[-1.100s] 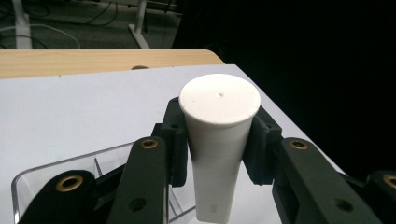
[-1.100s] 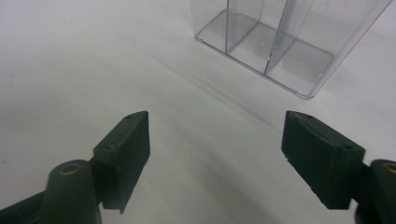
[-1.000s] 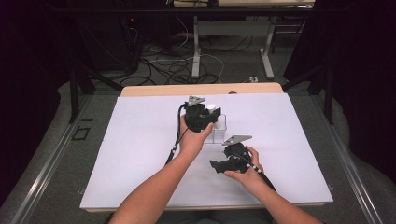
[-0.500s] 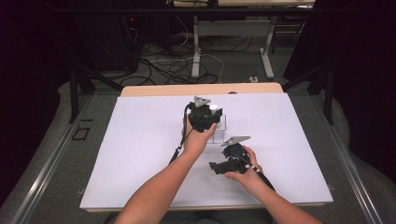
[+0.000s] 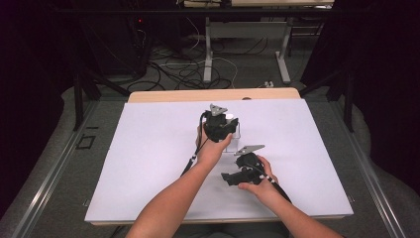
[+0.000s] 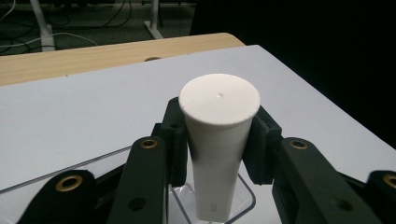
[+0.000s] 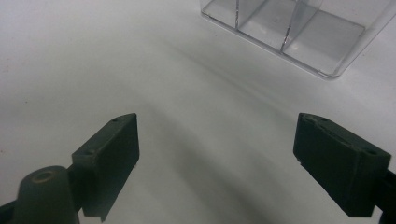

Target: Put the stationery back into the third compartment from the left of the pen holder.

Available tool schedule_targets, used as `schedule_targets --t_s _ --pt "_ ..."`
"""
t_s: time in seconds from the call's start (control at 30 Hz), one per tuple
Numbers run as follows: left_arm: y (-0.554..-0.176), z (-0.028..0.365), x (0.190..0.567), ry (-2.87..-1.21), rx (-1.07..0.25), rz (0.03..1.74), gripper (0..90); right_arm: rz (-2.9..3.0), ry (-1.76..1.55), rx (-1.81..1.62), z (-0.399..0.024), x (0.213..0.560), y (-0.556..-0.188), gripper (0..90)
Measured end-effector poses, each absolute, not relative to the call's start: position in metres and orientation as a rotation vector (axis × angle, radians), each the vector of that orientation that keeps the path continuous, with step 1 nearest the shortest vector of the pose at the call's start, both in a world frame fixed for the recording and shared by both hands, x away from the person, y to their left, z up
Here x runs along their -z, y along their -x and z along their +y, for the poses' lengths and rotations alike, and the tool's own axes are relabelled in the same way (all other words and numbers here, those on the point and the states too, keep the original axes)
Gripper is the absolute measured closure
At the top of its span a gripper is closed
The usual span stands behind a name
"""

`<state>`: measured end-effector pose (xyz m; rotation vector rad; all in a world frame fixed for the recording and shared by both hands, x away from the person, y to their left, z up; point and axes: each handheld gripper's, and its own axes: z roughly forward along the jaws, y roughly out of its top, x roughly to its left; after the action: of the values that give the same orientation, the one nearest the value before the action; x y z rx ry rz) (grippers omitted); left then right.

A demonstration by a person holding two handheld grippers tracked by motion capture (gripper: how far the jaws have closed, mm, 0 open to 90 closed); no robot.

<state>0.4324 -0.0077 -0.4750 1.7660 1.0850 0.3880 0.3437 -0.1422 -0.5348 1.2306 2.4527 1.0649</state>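
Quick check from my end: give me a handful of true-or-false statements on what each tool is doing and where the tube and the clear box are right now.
1. The left tool is shut on the white tapered plastic tube. True.
2. The tube lies flat on the white table sheet. False: it stands upright, its narrow end down in the clear plastic divided box.
3. The right tool holds the clear box. False: its jaws stand open and empty over the sheet, short of the box.
4. The tube's wide flat end faces up. True.
5. The clear box has inner dividers. True.
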Motion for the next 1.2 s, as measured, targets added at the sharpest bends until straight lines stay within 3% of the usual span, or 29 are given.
schedule_targets --t_s 0.53,1.0,1.2 --pt "-0.431 -0.002 0.481 -1.785 -0.370 1.120 65.7 2.470 -1.234 -1.033 -0.143 0.534 -0.344 14.2" --pt "-0.424 0.008 0.469 -1.755 -0.371 1.081 39.5 2.449 -1.234 -1.060 -0.144 0.535 -0.345 14.2" --pt "-0.419 0.023 0.465 -1.737 -0.368 1.070 32.3 2.447 -1.253 -1.056 -0.144 0.534 -0.345 14.2"
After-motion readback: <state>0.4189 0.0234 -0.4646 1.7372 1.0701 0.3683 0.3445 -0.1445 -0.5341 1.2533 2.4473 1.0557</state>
